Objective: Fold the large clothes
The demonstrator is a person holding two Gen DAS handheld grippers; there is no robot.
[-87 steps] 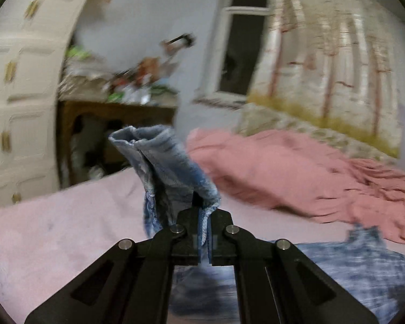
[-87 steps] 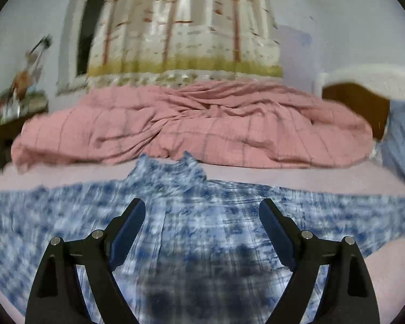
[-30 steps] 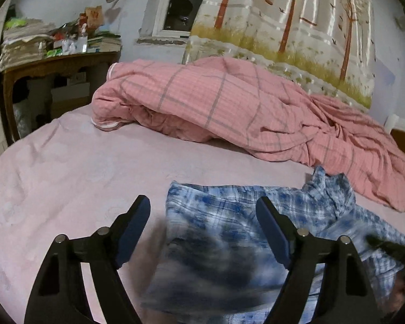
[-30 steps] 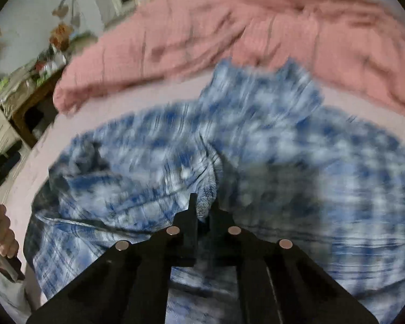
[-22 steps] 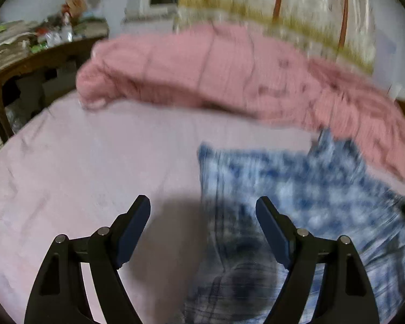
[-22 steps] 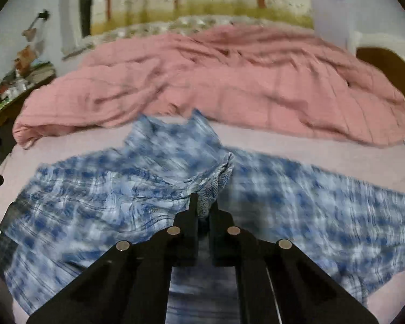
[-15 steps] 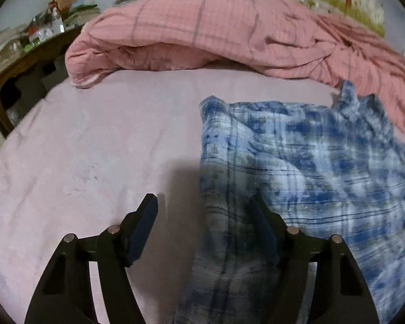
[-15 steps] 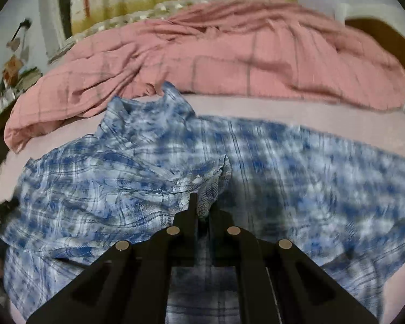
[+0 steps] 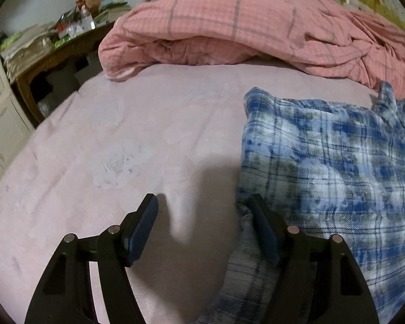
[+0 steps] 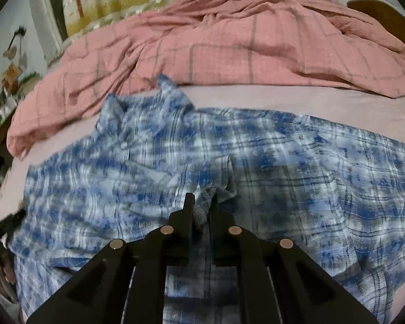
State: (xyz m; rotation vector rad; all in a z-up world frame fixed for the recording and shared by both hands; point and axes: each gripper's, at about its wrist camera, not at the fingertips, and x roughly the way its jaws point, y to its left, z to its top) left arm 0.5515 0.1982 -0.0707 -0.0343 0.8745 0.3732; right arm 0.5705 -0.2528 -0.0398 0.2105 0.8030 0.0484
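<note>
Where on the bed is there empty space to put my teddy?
The widest bare patch of sheet lies left of the shirt, in front of the quilt. A narrow strip runs between shirt and quilt. The shirt's side is crowded, and both grippers are there.

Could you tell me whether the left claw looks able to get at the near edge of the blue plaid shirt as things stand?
Probably yes: the left claw stands open at the shirt edge, one finger already on the cloth, nothing between.
</note>
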